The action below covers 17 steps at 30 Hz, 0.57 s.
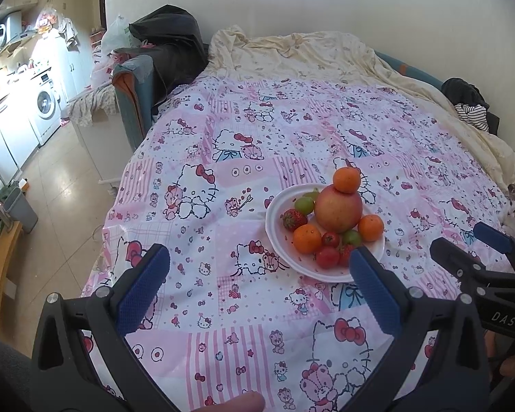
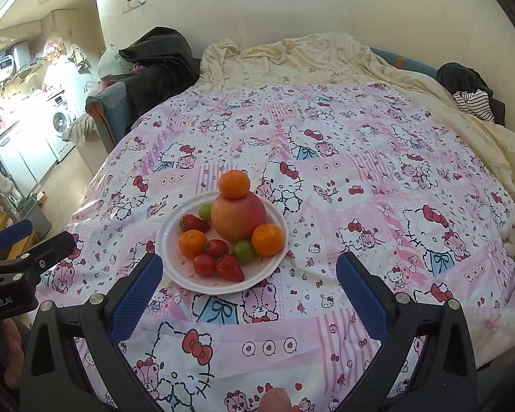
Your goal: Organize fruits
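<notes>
Plate (image 2: pixel 168 237) of fruit (image 2: pixel 238 218) just ahead of right gripper (image 2: pixel 249 276); left gripper (image 1: pixel 259 269) alongside. Both spread wide, holding nothing. Patterned bedspread (image 2: pixel 343 178); kitchen (image 1: pixel 34 103) far left.

Both views are bright and evenly lit — daylight pours in from the kitchen area (image 1: pixel 24 79) at far left, which is blown out to white glare. The bedspread (image 1: pixel 292 137) shows only soft shadows. Fisheye distortion bends the walls and bed edges, black vignette fills the corners, and focus stays fairly sharp throughout.
</notes>
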{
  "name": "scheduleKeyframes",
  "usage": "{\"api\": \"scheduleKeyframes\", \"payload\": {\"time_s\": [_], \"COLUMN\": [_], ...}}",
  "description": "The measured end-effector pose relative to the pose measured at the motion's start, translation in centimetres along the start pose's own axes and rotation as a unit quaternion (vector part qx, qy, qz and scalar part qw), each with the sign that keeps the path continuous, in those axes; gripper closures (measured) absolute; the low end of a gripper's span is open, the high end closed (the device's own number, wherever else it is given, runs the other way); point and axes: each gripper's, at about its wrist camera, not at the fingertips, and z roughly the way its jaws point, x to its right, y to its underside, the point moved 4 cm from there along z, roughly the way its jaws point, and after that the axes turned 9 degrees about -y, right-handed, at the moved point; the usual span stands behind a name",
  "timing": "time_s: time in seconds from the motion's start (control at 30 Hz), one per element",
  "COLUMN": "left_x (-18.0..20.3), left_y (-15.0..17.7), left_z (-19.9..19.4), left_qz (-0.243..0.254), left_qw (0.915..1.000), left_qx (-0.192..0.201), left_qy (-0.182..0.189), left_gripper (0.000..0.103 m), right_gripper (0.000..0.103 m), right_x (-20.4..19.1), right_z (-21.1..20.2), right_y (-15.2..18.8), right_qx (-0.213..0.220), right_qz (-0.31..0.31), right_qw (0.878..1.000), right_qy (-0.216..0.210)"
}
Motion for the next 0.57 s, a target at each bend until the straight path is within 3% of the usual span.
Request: {"api": "scheduleKeyframes", "payload": {"time_s": [0.57], "left_x": [-0.24], "left_y": [-0.01], "left_z": [-0.06], "left_qz": [-0.003], "left_qw": [1.0], "left_qx": [-0.001], "left_qy": [0.0], "left_gripper": [0.0], "right_gripper": [0.0], "right_x": [0.13], "right_z": [0.15], "right_y": [0.04], "right_qx": [-0.004], "right_qz": [0.004], "right_qw": [1.0], "right_qy": [0.0]}}
